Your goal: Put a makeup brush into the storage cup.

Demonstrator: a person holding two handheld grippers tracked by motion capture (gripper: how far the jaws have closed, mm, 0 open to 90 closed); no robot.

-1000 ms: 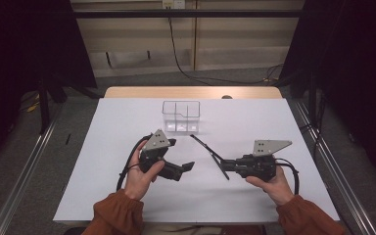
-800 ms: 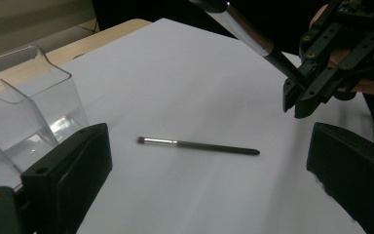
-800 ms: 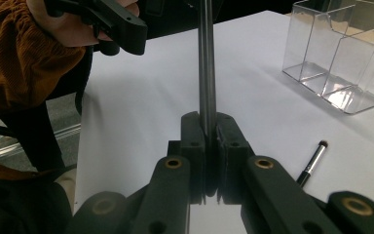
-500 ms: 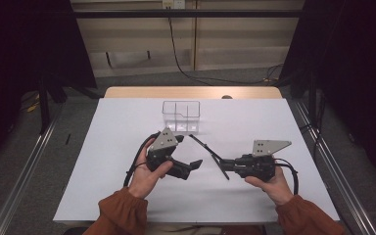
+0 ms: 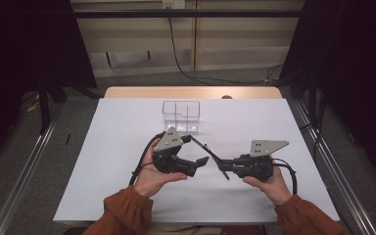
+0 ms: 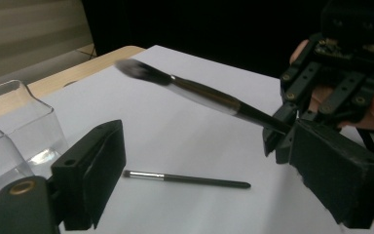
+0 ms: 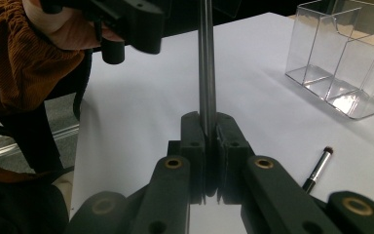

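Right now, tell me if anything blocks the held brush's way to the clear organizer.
Nothing visible does. The right gripper holds the brush above bare white table; the clear organizer stands beyond, and the small brush lies aside.

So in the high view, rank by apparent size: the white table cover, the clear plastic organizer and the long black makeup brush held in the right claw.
Largest to smallest:
1. white table cover
2. clear plastic organizer
3. long black makeup brush

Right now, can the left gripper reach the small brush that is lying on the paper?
Probably yes. The left gripper stands open, and the small brush lies bare on the paper just ahead. The big brush in the right gripper passes above, not between them.
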